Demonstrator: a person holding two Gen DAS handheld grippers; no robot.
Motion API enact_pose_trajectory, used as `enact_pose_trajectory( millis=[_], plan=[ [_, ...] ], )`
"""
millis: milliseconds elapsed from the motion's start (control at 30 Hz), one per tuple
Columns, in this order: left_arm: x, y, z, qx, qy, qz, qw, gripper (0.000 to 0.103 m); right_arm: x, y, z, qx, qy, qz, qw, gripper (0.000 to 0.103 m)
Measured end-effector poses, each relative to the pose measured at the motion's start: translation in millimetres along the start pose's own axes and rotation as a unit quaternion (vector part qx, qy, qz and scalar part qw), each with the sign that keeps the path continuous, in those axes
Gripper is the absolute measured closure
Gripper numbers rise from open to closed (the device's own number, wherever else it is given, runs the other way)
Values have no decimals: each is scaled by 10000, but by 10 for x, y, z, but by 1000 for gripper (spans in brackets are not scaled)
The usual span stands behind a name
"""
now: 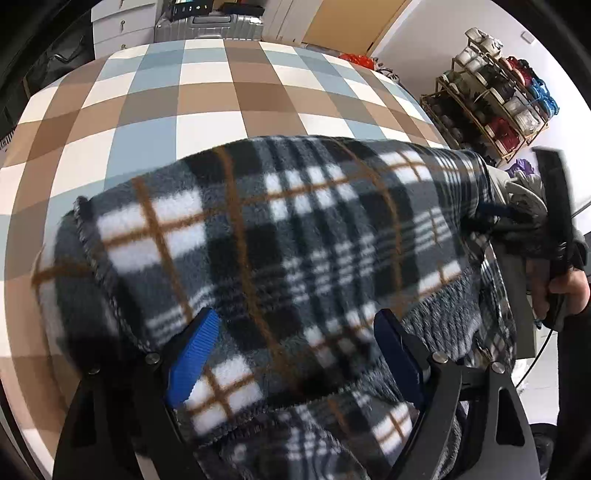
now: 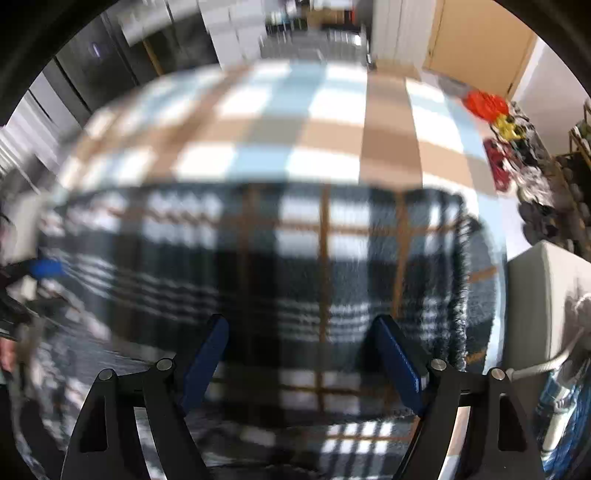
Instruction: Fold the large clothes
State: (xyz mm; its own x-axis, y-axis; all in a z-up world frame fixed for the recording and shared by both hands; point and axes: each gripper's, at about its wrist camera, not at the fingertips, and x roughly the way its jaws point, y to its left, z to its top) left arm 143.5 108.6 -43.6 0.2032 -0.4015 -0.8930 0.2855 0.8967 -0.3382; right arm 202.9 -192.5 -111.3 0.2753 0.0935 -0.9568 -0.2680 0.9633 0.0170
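- Looking down at the plaid fleece blanket [image 1: 295, 236], I see it lying on the checked table cover [image 1: 207, 103], doubled over at least once: a stitched hem runs across the top layer close to me, with more of the same fleece underneath.
- Its far edge looks straight and its left end rounded over, so I judge one fold is laid and at least one more is needed to make it compact.
- My left gripper [image 1: 295, 358] hangs just above the near part of the blanket, blue pads spread wide, nothing pinched between them.
- My right gripper [image 2: 301, 362] is equally wide apart over the blanket's right portion, near its fringed side edge [image 2: 461, 295]; that view is blurred, but the pads press on nothing.
- From the left view, the person's hand [image 1: 561, 291] holds the right tool at the blanket's right end.
- Beyond the table stand a suitcase [image 1: 210, 26] and a shoe rack [image 1: 491, 99].
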Motion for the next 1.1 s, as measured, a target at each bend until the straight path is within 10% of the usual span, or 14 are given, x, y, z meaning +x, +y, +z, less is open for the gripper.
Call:
enact_pose_trajectory(
  millis=[533,800,1100],
  plan=[
    [165,-55,697,123,-36,704,9974,20,205,13,432,332,-802,-371,9955,11],
    [-231,-456,202,576,-127,463,9972,20,-332,8,-29,739,-1574,707,9822,13],
    [-379,-751,537,772,-406,996,9912,20,-568,497,196,-74,-1521,-253,9880,13]
  ],
)
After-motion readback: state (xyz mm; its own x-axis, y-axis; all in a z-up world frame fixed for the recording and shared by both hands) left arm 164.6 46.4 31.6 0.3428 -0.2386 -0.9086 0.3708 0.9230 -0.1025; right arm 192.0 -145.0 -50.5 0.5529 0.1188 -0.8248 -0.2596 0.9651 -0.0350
